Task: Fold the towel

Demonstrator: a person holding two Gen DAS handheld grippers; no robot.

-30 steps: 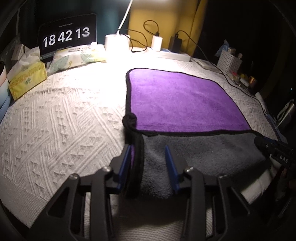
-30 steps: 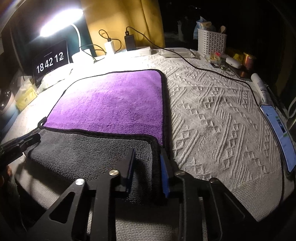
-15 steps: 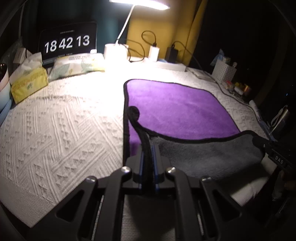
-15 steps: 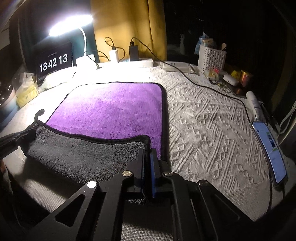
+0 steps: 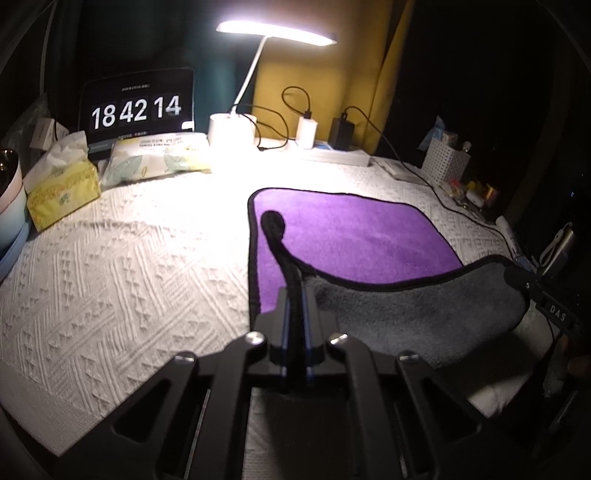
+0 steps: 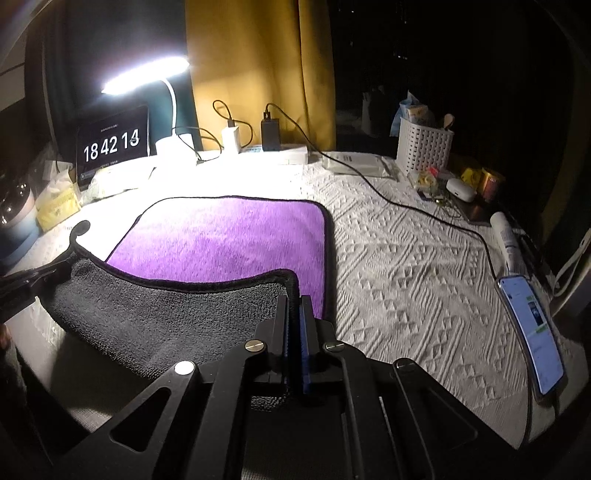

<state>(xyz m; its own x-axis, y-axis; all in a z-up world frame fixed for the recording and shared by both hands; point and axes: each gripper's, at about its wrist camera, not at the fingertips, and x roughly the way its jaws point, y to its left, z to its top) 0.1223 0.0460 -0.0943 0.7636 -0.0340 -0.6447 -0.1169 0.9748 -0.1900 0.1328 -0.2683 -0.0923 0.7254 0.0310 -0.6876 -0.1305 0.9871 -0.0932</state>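
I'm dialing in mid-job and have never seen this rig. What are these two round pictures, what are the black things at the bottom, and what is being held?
There is no robot arm here: a person holds a two-finger tool in each hand, and each tool carries a fisheye camera looking along its fingers. One picture is from the left tool, the other from the right tool. Both are shut on near corners of the towel, purple on one side and grey on the other, with the near edge lifted and its grey side showing. It lies on a white textured cover. Behind are a lamp, a clock screen and a tissue box; a phone lies to the right.
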